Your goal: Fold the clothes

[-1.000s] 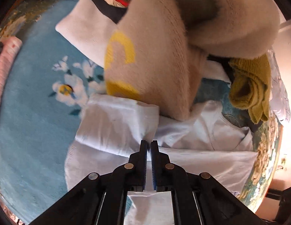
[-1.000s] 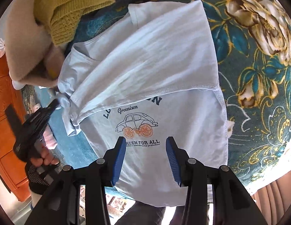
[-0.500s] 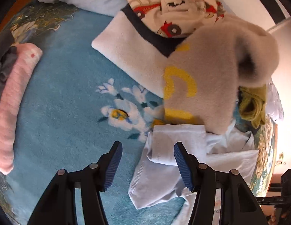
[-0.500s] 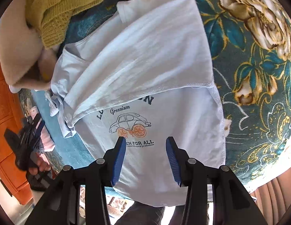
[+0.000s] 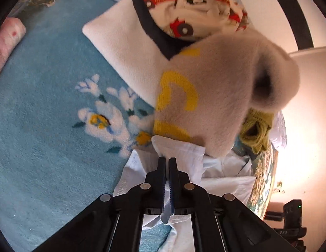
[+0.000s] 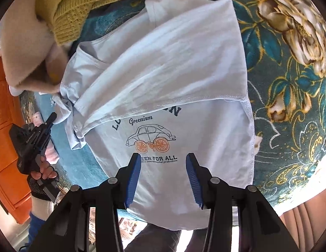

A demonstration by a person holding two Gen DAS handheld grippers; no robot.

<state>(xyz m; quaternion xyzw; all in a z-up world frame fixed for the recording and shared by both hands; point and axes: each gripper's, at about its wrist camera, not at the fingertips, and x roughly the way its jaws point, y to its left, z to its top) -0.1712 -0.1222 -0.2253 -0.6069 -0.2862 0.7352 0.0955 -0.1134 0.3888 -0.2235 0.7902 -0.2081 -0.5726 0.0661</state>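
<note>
On the flowered bedspread [image 6: 289, 67] lies the white T-shirt [image 6: 173, 63], car print up, its top half folded over. At its bunched side the left gripper [image 5: 166, 161] has its jaws pinched on a fold of the cloth. Above the hem, the right gripper [image 6: 163, 159] hovers with jaws wide. Beside the shirt lie a beige sweater [image 5: 215, 96] and a yellow knit [image 6: 78, 2].

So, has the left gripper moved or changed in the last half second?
Yes. The left gripper has closed on the light blue T-shirt sleeve and shifted right, toward the beige sweater, away from the blanket's white flower.
</note>
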